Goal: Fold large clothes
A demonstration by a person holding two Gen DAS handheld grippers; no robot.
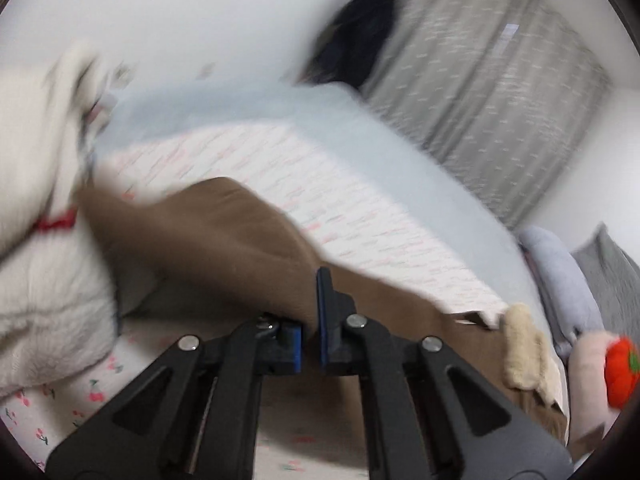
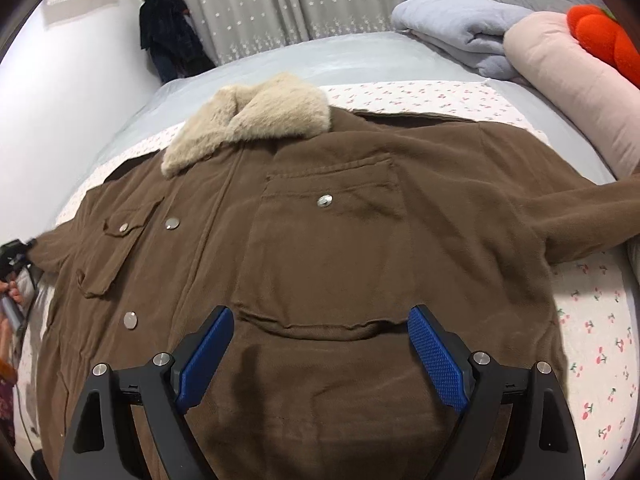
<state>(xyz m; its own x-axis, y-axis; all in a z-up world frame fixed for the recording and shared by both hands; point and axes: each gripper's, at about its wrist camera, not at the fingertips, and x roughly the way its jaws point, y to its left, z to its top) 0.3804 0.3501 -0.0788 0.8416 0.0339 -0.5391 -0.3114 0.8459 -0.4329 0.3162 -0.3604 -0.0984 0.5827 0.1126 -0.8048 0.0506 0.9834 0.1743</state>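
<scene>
A brown cotton jacket with a cream faux-fur collar lies front-up and spread flat on a bed covered by a white sheet printed with small red cherries. The cream faux-fur collar points toward the far side of the bed; both sleeves extend sideways. Silver snap buttons mark the chest pockets and the front placket.

Right wrist view: the right gripper hangs over the lower front of the jacket, its blue-padded fingers spread wide apart with nothing between them. At the far left edge, the left gripper holds the end of the jacket's sleeve.

Left wrist view (motion-blurred): the left gripper has its blue-padded fingers nearly pressed together, pinching a fold of the brown sleeve fabric, which rises away from the fingers across the sheet. A white knitted garment fills the left of this view.

Background, right wrist view: a pale grey-blue bed cover beneath the cherry sheet; a folded lavender-grey blanket, a pale pink bolster pillow and a red-orange plush toy at the right end of the bed; a grey curtain with white star print; a dark garment hanging against the white wall.
</scene>
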